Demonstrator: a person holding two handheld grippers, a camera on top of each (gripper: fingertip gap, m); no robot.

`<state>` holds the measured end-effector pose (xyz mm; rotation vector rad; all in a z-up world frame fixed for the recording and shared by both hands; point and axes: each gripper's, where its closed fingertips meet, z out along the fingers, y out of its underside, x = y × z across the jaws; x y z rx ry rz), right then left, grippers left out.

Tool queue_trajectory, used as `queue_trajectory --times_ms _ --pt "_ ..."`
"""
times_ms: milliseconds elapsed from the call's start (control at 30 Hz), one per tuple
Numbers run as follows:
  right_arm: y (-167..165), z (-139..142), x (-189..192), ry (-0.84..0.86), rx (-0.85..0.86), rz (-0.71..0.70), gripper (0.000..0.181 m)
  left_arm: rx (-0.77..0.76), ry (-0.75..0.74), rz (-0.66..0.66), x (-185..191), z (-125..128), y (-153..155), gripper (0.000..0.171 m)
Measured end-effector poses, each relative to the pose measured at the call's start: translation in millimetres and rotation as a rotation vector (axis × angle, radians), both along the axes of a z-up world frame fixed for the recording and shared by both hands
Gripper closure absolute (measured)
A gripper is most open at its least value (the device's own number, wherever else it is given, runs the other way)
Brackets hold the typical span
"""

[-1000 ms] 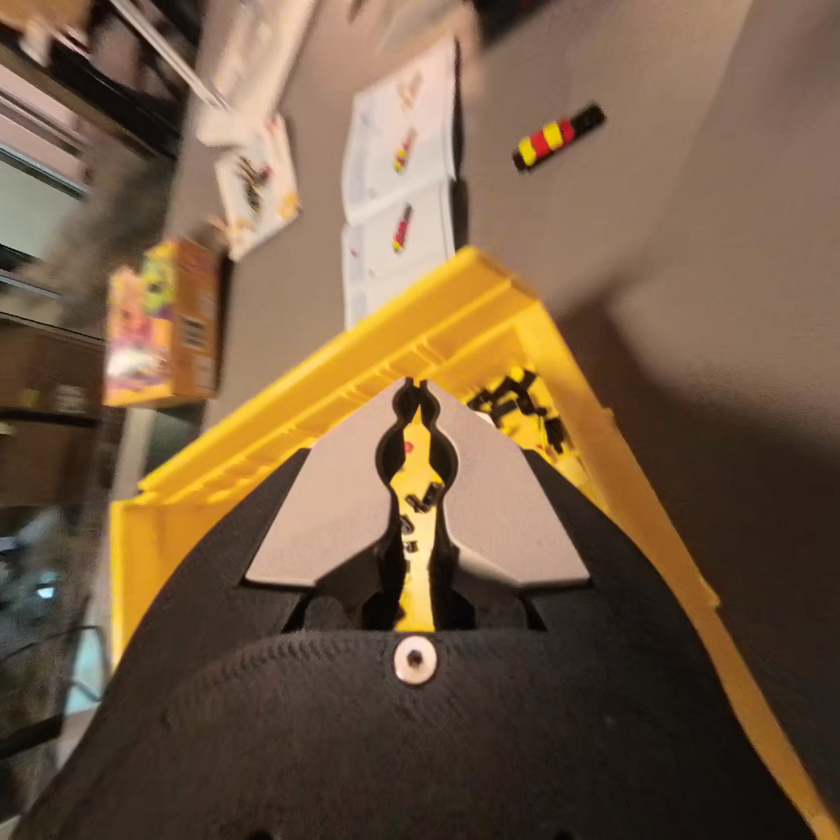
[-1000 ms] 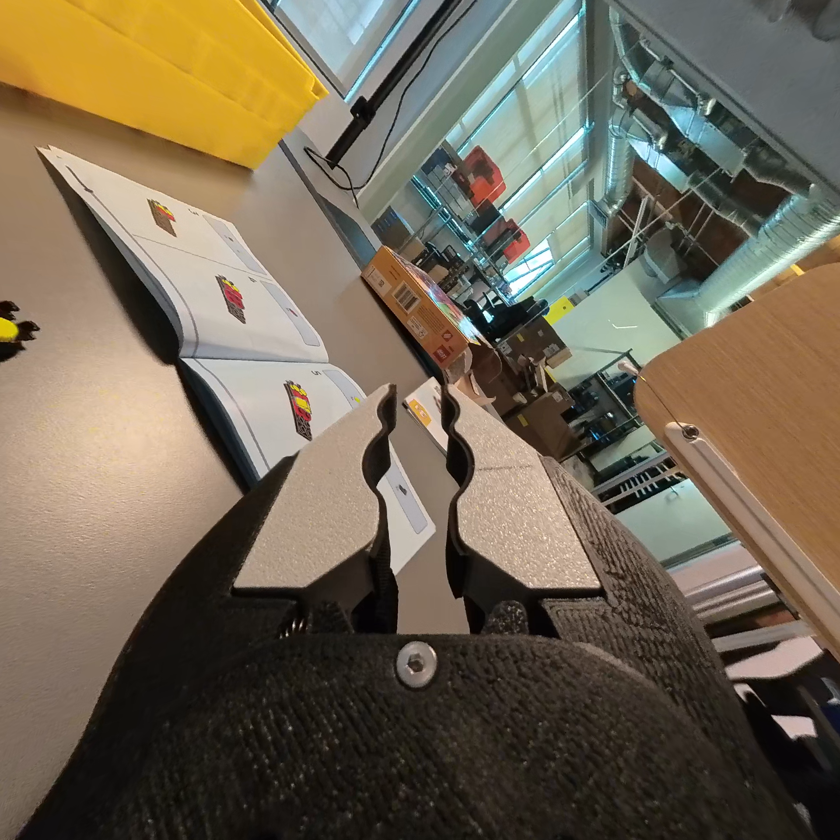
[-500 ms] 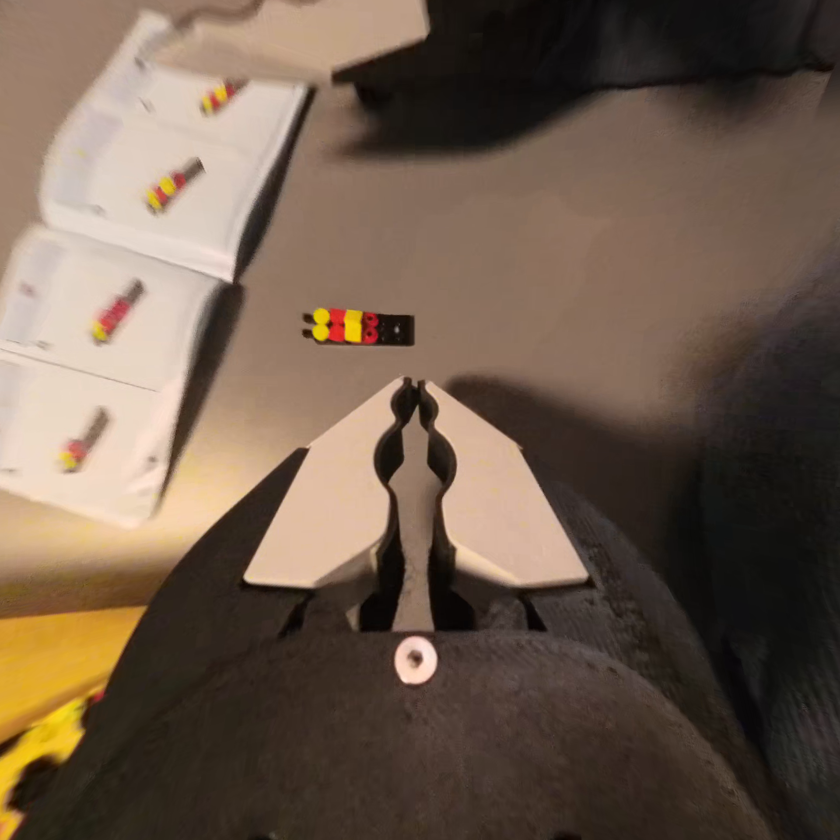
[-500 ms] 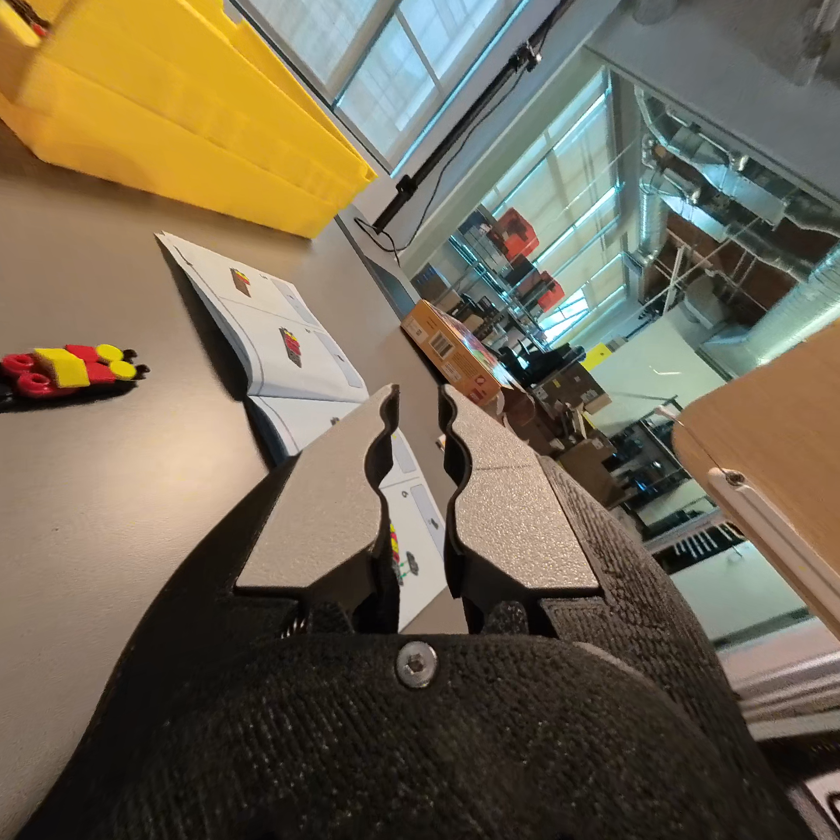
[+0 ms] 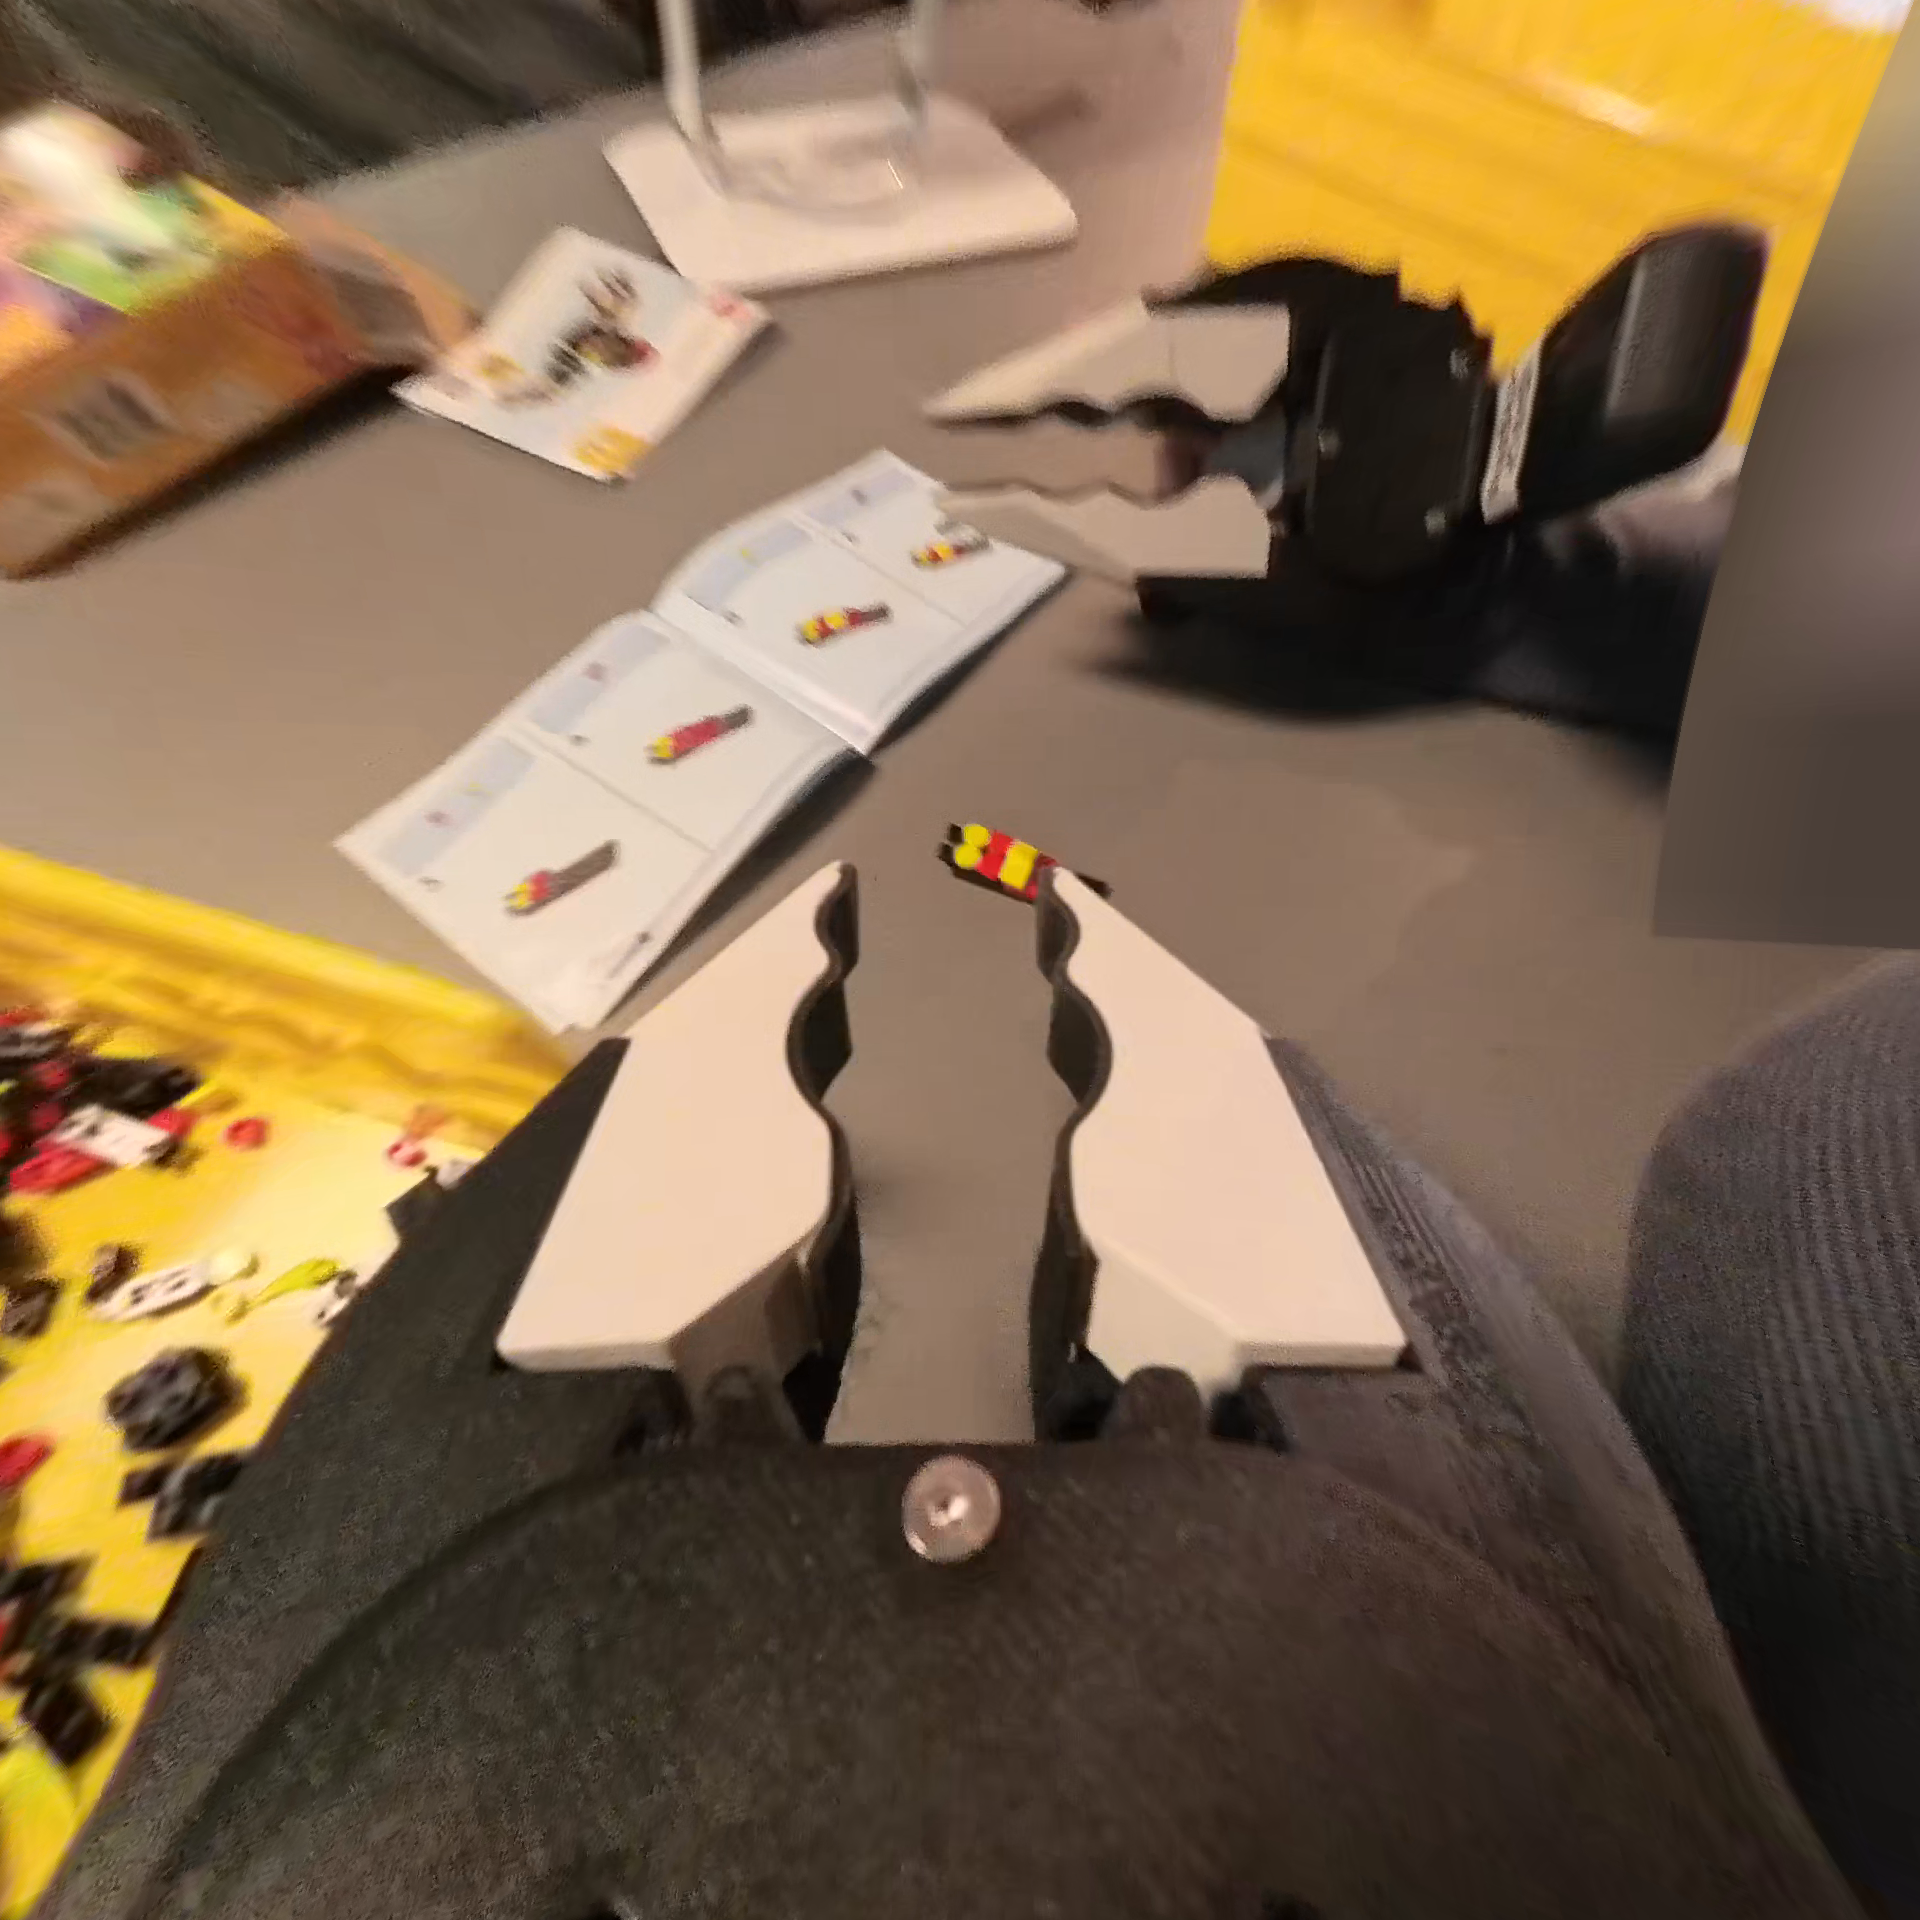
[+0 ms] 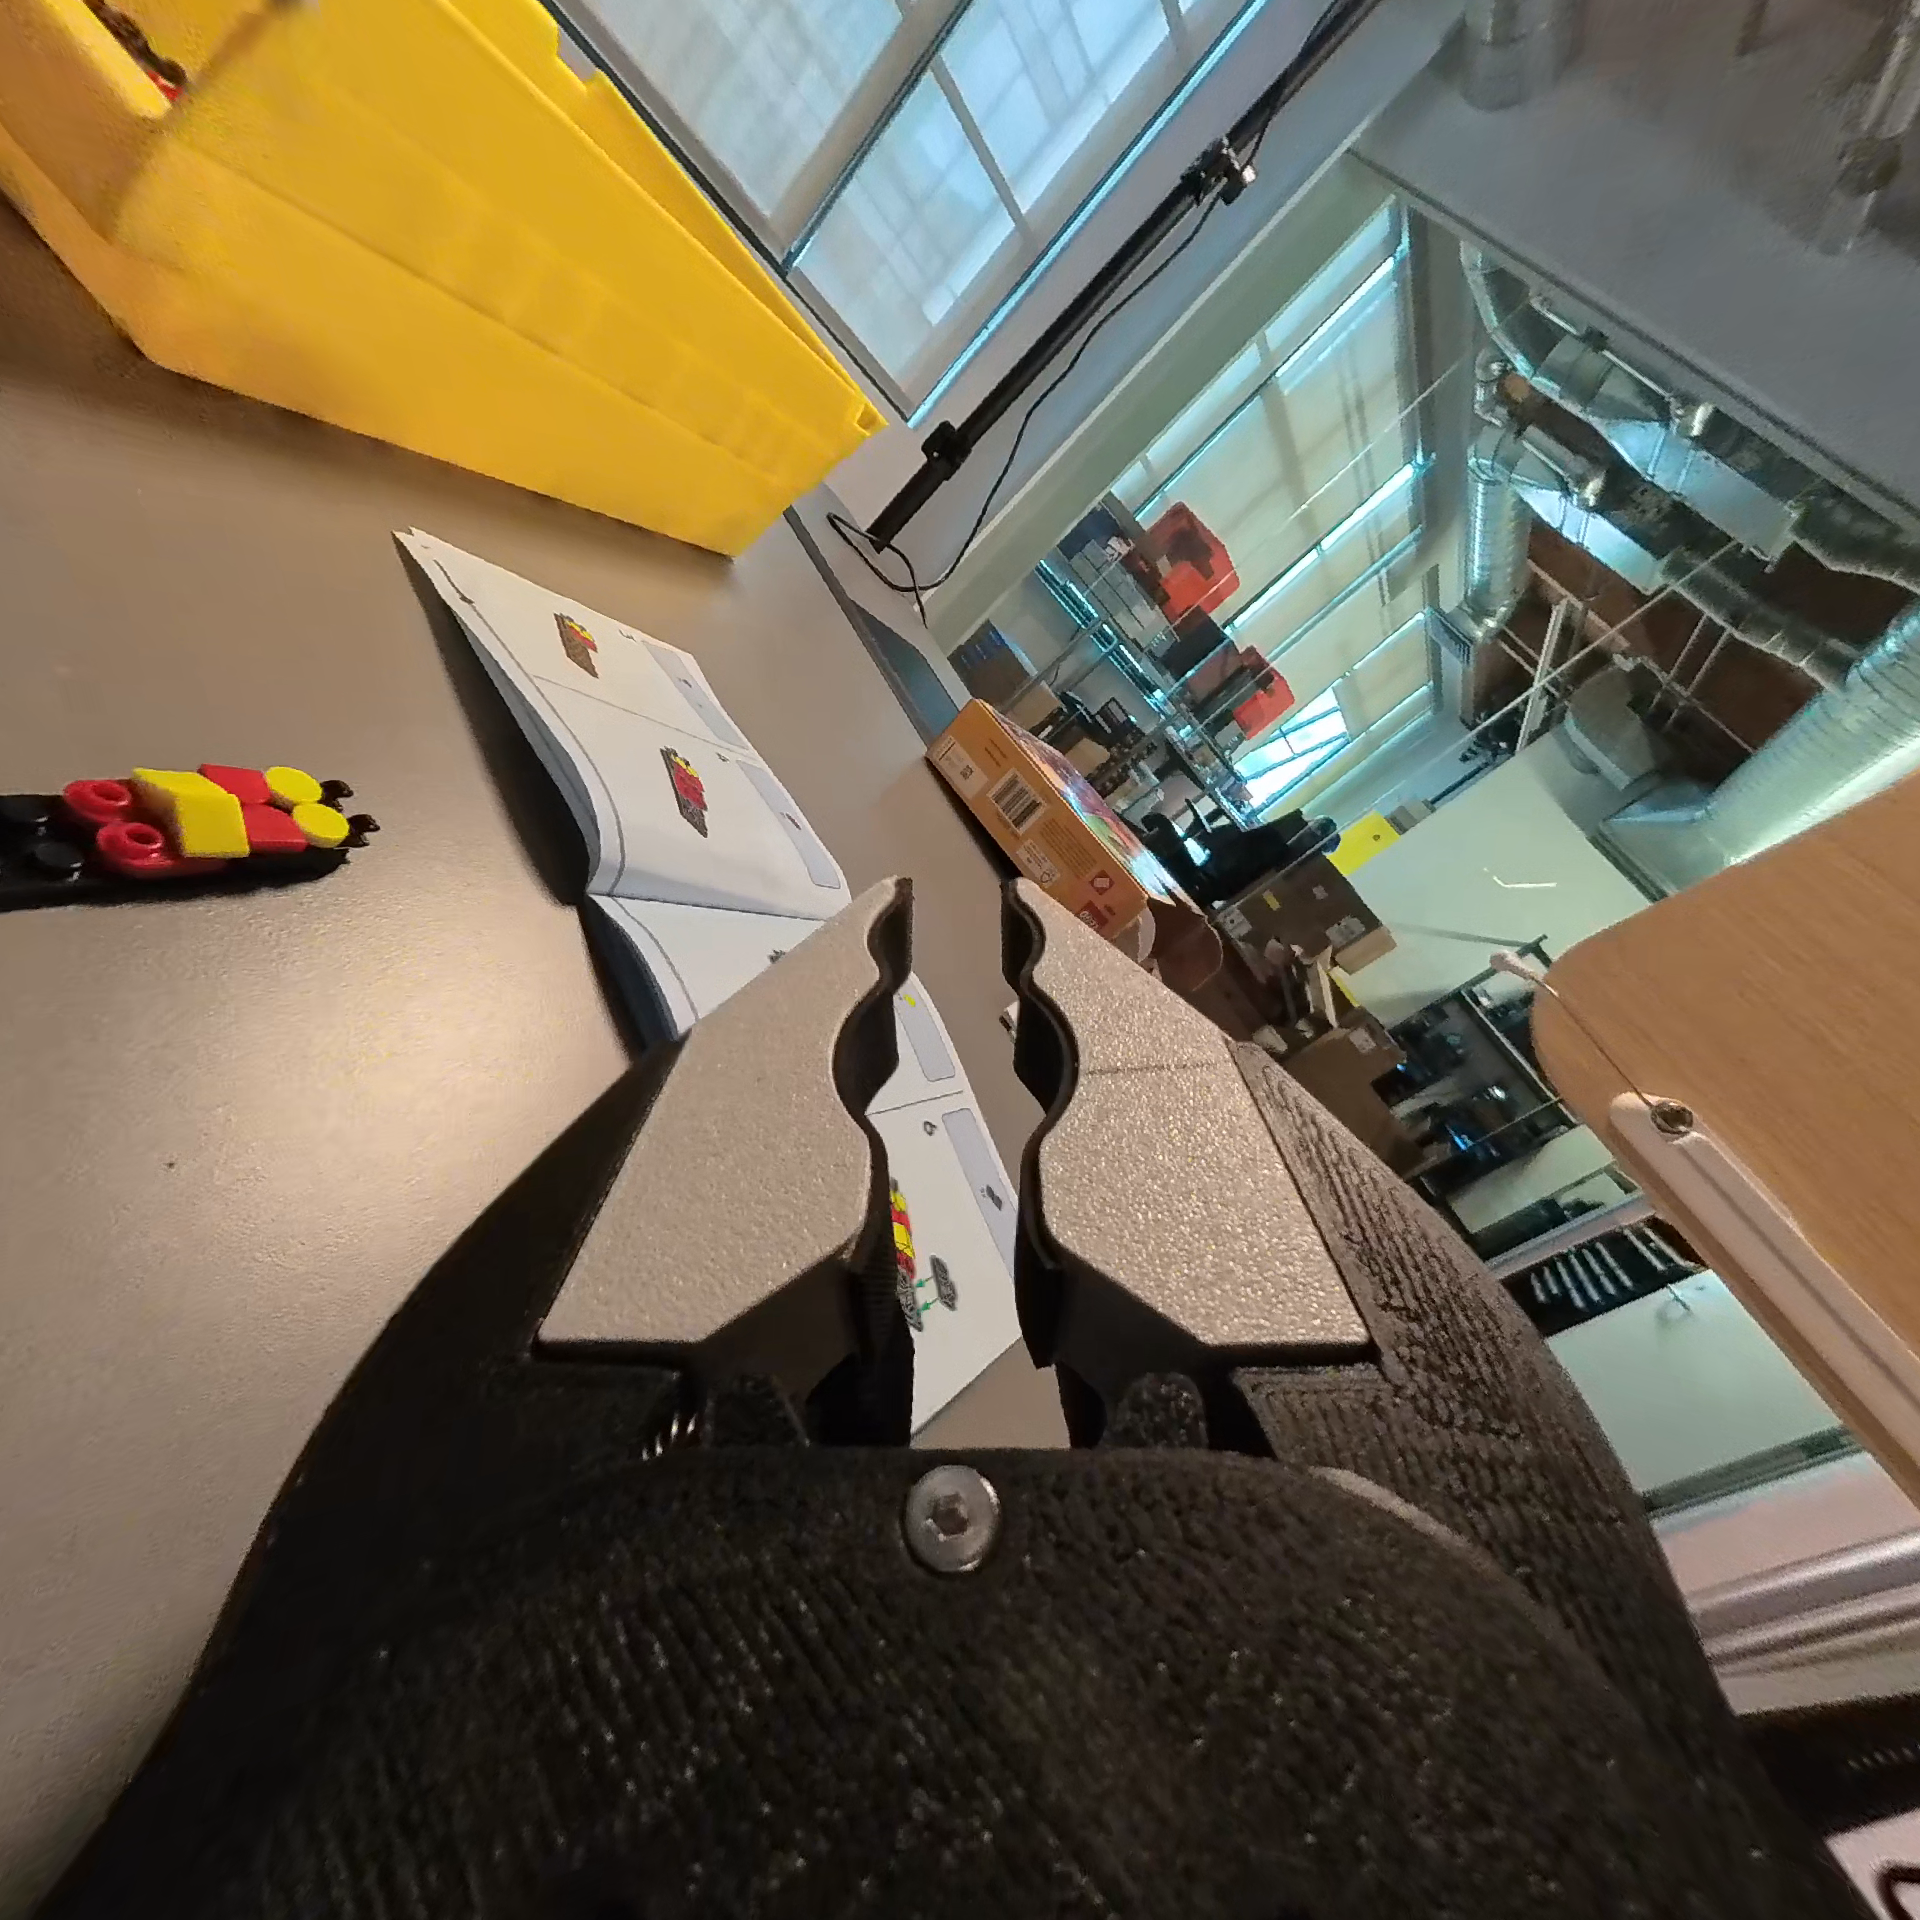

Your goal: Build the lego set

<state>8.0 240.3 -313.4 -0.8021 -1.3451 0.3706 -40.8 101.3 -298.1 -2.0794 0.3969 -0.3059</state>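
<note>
Yellow bin [image 5: 249, 997]: lower left of the left wrist view; holds loose black, red and white lego pieces [image 5: 156, 1382]; many blurred
Second yellow bin [image 6: 468, 312]: upper left of the right wrist view; contents hardly visible
Lego build [image 5: 1003, 860]: black strip with red and yellow pieces, on the grey worktop [image 5: 260, 675], just beyond the left tongs [image 5: 945, 883]; at left edge in right view [image 6: 187, 826]
Left tongs: open, empty; were nearly closed half a second ago
Right tongs [image 6: 956, 899]: slightly apart, empty; unchanged
Instruction booklet [image 5: 707, 717]: open, beside the build
Change: bin now back in left view
</note>
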Motion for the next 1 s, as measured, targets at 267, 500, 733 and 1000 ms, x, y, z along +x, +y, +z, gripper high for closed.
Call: queue_trajectory --times_ms 267,500,733,1000 --pt "2.4 -6.3 -1.4 -0.038 0.050 -0.024 0.166 0.203 0.171 0.483 -121.7 39.8 -58.0 0.139" --pt "17.9 -10.4 -3.5 -0.079 0.117 -0.139 0.165 0.188 0.008 0.781 -214.8 26.8 -119.2 0.098" --pt "-19.4 28.2 -19.6 0.059 -0.026 -0.163 0.150 0.016 -0.263 0.709 -216.1 -23.6 -114.6 0.094" --pt "-111.9 20.7 -137.5 -0.026 -0.646 -0.071 0.141 -0.012 -0.111 0.728 -221.9 -40.1 -125.1 0.144"
